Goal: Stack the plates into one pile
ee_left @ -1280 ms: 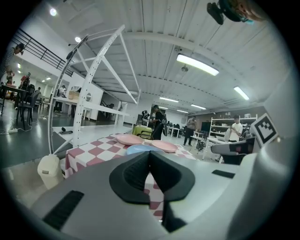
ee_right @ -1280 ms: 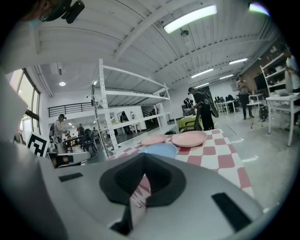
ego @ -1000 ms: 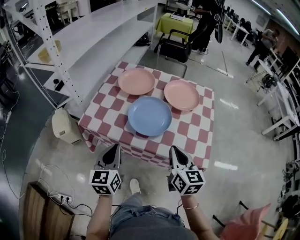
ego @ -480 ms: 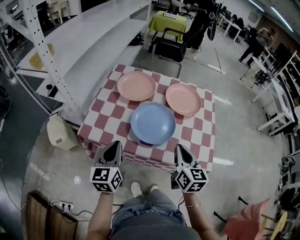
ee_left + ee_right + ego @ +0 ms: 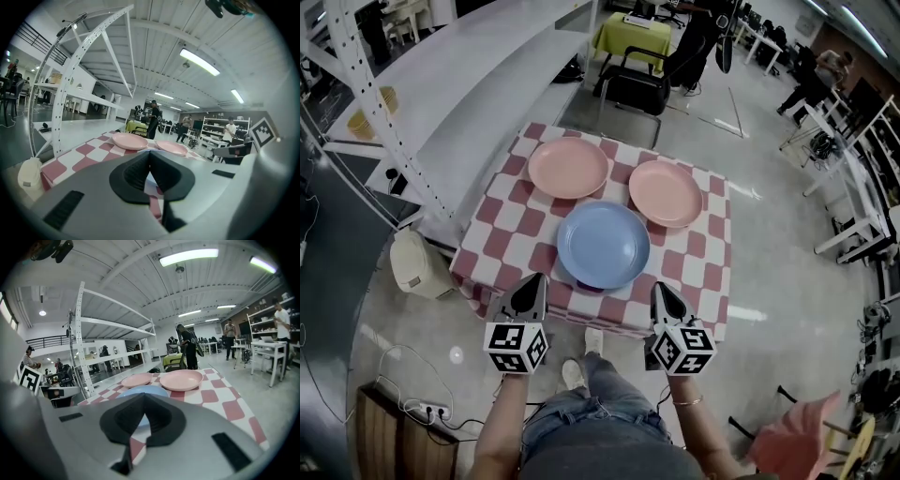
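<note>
Three plates lie apart on a red-and-white checked table. A blue plate sits nearest me in the middle. One pink plate is at the far left, another pink plate at the far right. My left gripper hovers shut and empty at the table's near edge, left of the blue plate. At the same edge, right of the blue plate, my right gripper is shut and empty too. The two pink plates show in the left gripper view; the right gripper view shows the blue plate and the pink plates.
White shelving runs along the table's left side. A cream appliance stands on the floor by the left table corner. A black chair is behind the table. People stand in the far background. Cables and a power strip lie at bottom left.
The view has moved closer to the table. Both grippers have advanced to its near edge, still shut. The plates have not moved.
</note>
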The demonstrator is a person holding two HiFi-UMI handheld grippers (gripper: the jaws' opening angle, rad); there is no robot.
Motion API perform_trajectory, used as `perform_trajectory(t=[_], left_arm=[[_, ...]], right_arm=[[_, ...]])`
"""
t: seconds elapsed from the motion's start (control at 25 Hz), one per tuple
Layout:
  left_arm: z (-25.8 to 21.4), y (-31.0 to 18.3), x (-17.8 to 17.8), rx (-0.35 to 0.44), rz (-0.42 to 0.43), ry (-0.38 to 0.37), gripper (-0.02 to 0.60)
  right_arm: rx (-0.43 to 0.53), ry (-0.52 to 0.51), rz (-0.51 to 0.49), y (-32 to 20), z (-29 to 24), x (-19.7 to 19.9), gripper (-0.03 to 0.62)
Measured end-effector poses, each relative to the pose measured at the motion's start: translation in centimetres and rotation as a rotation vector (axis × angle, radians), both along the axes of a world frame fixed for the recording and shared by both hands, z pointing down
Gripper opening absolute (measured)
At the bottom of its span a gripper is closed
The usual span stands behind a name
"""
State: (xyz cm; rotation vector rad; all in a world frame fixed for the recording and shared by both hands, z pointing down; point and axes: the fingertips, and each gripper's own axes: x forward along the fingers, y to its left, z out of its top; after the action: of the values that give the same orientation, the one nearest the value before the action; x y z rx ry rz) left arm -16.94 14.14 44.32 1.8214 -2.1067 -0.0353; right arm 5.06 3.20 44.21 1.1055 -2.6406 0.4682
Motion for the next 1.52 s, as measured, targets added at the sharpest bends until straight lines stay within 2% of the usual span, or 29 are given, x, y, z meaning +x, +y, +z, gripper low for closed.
perform_trajectory(t=[0.8,1.52], left_arm=[[4.9,-8.3,-1.8,-0.141,-0.013,0.033,0.018],[7.8,-11.4,-3.6,-0.236,-0.073,0.055,0.067]], right_arm=[[-0.084,0.094,-0.05,-8.7,4.7,-2.9,0.011],[-0.175,0.179,-0.089,-12.4,8.0,-4.3,0.017]])
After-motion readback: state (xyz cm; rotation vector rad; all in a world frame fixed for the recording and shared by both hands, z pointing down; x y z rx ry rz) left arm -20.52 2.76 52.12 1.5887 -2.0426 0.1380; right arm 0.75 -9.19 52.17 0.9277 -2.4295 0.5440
